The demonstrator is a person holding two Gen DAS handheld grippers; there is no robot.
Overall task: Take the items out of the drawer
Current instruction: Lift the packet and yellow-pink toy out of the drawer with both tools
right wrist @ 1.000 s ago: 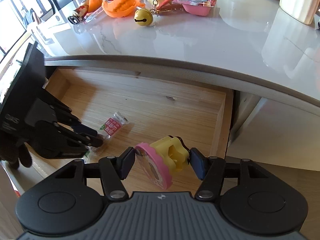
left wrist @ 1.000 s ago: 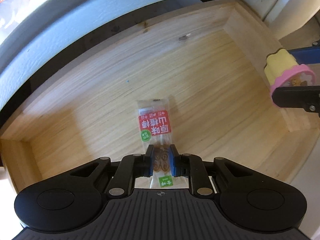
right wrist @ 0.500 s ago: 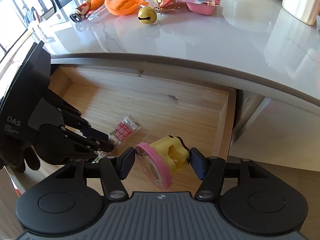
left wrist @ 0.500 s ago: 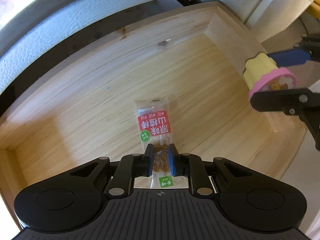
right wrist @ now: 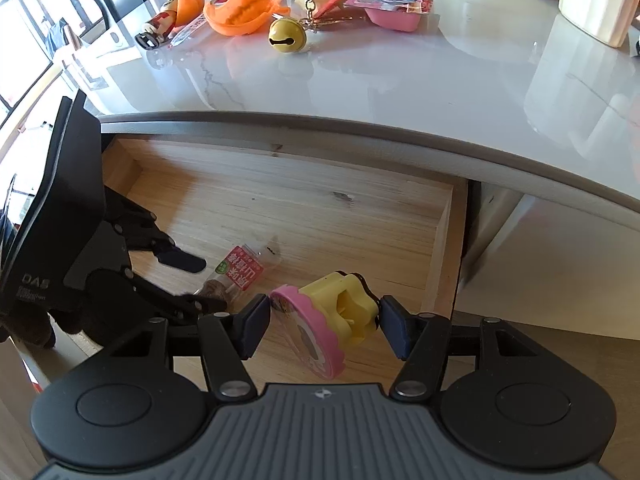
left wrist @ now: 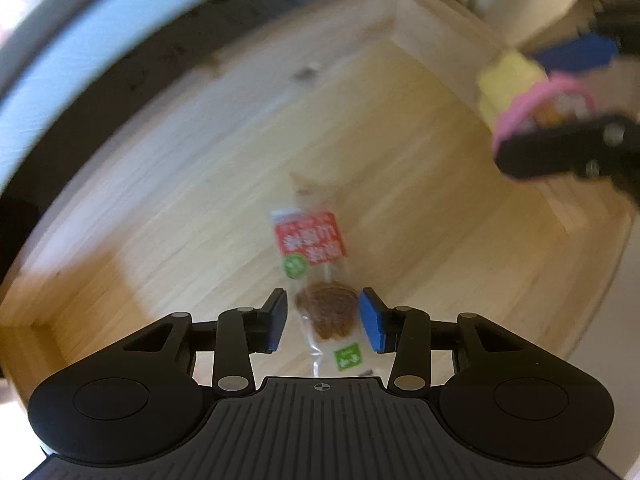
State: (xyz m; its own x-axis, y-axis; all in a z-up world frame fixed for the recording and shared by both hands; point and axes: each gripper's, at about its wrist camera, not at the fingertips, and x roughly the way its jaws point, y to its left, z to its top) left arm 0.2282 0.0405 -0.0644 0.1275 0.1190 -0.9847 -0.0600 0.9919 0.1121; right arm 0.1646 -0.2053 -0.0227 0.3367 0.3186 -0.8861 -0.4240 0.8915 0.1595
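Both wrist views overlook, share drawer (left wrist: 400, 128).

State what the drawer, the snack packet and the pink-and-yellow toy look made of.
Drawer: pale bare wood with a matt finish; grain lines and a knot show. Snack packet: thin clear plastic film, glossy, with its contents visible through it. Pink-and-yellow toy: probably moulded hard plastic, smooth, with solid colours and crisp edges.

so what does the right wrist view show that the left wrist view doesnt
Only the right wrist view shows the white countertop with its orange toy and gold bell. Only the left wrist view shows the left gripper from behind, open, with a gap on each side of the snack packet. Both show the wooden drawer, the packet, and the right gripper shut on the pink-and-yellow toy.
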